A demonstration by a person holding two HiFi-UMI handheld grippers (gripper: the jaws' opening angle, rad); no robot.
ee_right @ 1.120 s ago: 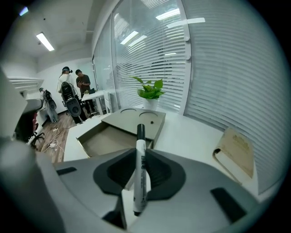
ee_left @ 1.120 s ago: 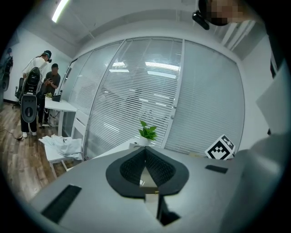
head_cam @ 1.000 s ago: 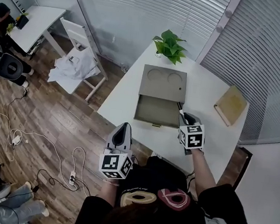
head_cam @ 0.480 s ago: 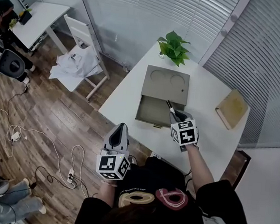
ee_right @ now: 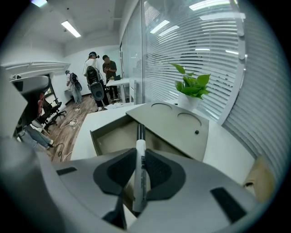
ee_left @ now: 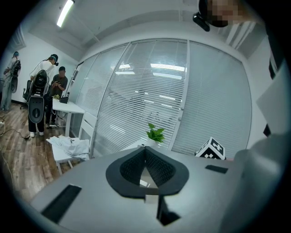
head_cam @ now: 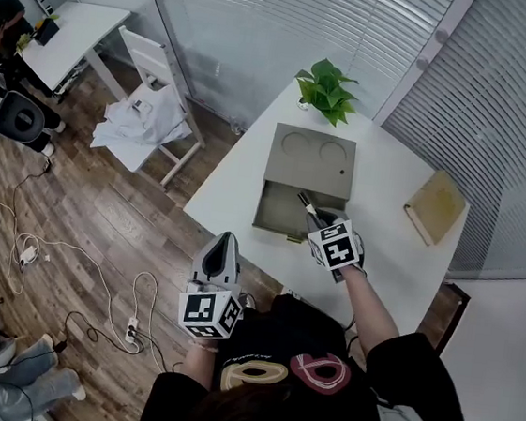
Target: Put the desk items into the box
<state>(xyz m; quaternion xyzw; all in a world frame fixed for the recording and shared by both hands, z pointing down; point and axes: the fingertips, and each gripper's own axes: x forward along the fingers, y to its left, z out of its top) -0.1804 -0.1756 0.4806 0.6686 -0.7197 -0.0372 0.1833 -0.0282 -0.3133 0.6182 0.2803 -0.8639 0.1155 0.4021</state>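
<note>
An olive box [head_cam: 311, 158] stands on the white table [head_cam: 238, 178], its drawer [head_cam: 277, 208] pulled out toward me. My right gripper [head_cam: 317, 223] is shut on a white marker with a black cap [head_cam: 303, 203]. The cap points over the drawer's near right part. In the right gripper view the marker [ee_right: 138, 170] runs between the pads of my right gripper [ee_right: 138, 152], above the drawer [ee_right: 111, 136]. My left gripper [head_cam: 225, 240] hangs off the table's near left edge, shut and holding nothing. Its pads meet at the tips in the left gripper view, where my left gripper [ee_left: 145, 151] is raised.
A potted plant [head_cam: 326, 87] sits at the table's far end behind the box. A tan book [head_cam: 436, 204] lies at the right edge. A white chair with cloth [head_cam: 146, 116] and cables [head_cam: 50, 261] are on the wooden floor to the left. People stand far off [ee_right: 97, 73].
My right gripper has carried the marker leftward, from the drawer's right side to over its near right part. The left gripper has barely shifted.
</note>
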